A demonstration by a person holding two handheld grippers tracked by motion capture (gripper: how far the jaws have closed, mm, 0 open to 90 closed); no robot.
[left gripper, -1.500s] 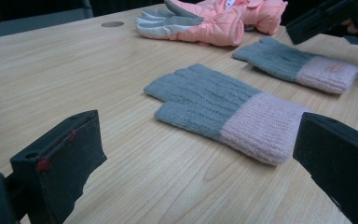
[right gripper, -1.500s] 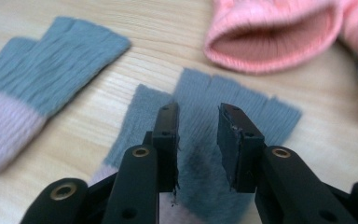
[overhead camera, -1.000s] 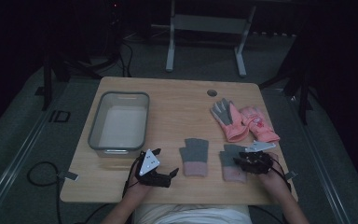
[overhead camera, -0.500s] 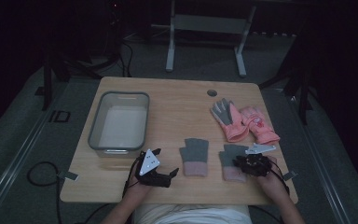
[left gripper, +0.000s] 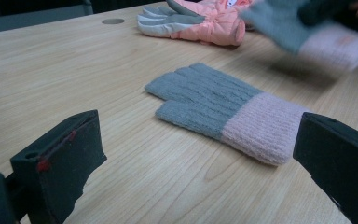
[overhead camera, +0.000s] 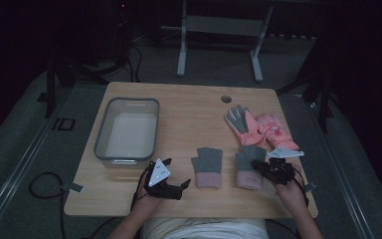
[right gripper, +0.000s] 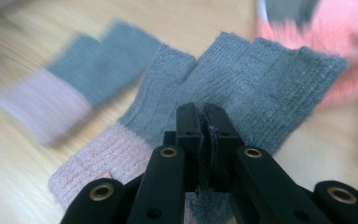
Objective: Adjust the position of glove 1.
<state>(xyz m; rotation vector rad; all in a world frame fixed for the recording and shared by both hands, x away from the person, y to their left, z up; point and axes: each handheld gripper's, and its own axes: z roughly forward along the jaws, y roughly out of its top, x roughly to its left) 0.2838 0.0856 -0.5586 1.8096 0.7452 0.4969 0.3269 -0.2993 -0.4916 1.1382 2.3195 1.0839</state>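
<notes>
Two grey knit gloves with pink cuffs are near the table's front edge. The left one (overhead camera: 208, 166) (left gripper: 223, 105) lies flat, just beyond my left gripper (overhead camera: 176, 174) (left gripper: 200, 140), which rests open on the table with nothing between its jaws. My right gripper (overhead camera: 262, 168) (right gripper: 204, 109) has just been closing and is now shut on a pinch of the right knit glove (overhead camera: 248, 167) (right gripper: 261, 79). In the left gripper view that glove (left gripper: 307, 32) is blurred and hangs slightly above the wood, over its shadow.
A pair of pink padded gloves (overhead camera: 258, 127) (left gripper: 205, 21) lies at the back right, just beyond the held glove. A clear plastic bin (overhead camera: 99, 142) stands at the left. A cable hole (overhead camera: 226, 98) is near the far edge of the wooden table (overhead camera: 189, 114).
My right gripper has edged up slightly with the right knit glove pinched in it. The left gripper and the other gloves have stayed put.
</notes>
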